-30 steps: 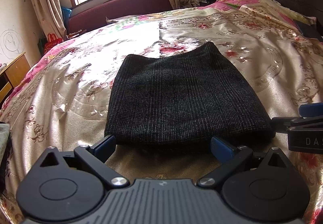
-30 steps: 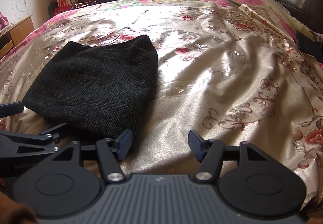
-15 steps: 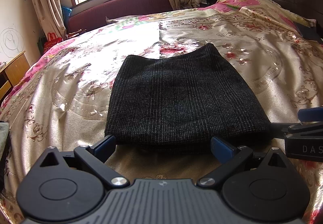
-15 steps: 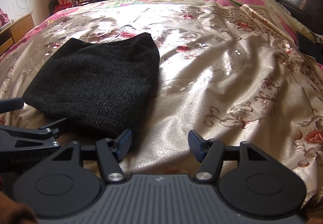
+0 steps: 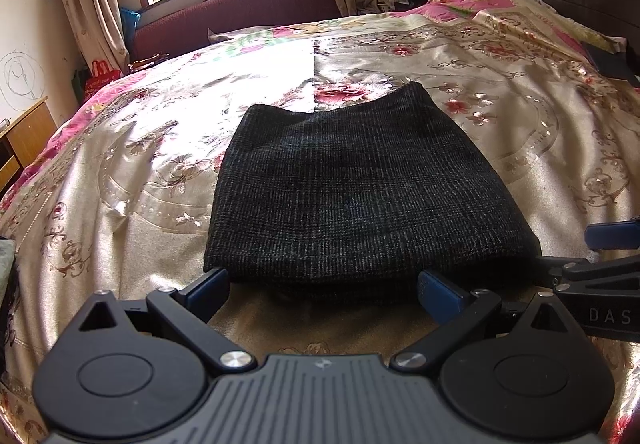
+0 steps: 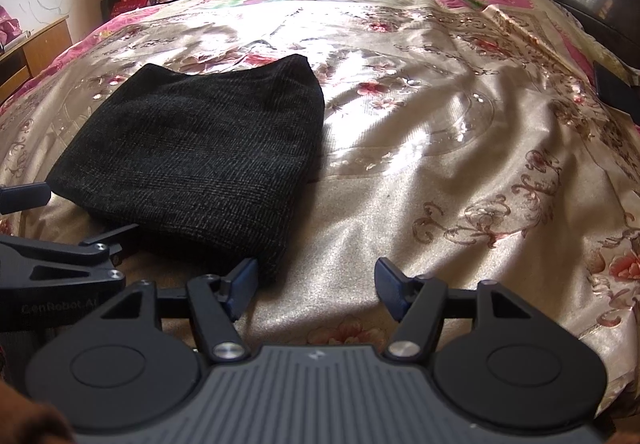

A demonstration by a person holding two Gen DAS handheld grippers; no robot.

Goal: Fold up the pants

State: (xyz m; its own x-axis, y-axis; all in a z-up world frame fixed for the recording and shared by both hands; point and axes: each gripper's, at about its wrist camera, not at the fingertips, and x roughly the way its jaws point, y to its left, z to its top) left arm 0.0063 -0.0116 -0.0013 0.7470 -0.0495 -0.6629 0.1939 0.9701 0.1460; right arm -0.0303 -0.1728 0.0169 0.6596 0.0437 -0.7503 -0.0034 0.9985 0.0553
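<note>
Bedroom; a bed (image 5: pixel 120 180) with a glossy floral cover carries the pants (image 5: pixel 360 196), folded into a compact dark stack near its front edge. Thick, soft knit: likely limp, non-slip; grip at near corners. Left hand-held gripper (image 5: pixel 324 284) stands wide before the near edge; right hand-held gripper (image 6: pixel 316 280) wide, empty, beside the right corner.

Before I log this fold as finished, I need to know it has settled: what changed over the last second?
Nothing visibly changed. The folded dark checked woollen pants lie in the same spot on the floral satin bedspread. The left gripper and the right gripper stay open at the bundle's near edge, gripping nothing.
</note>
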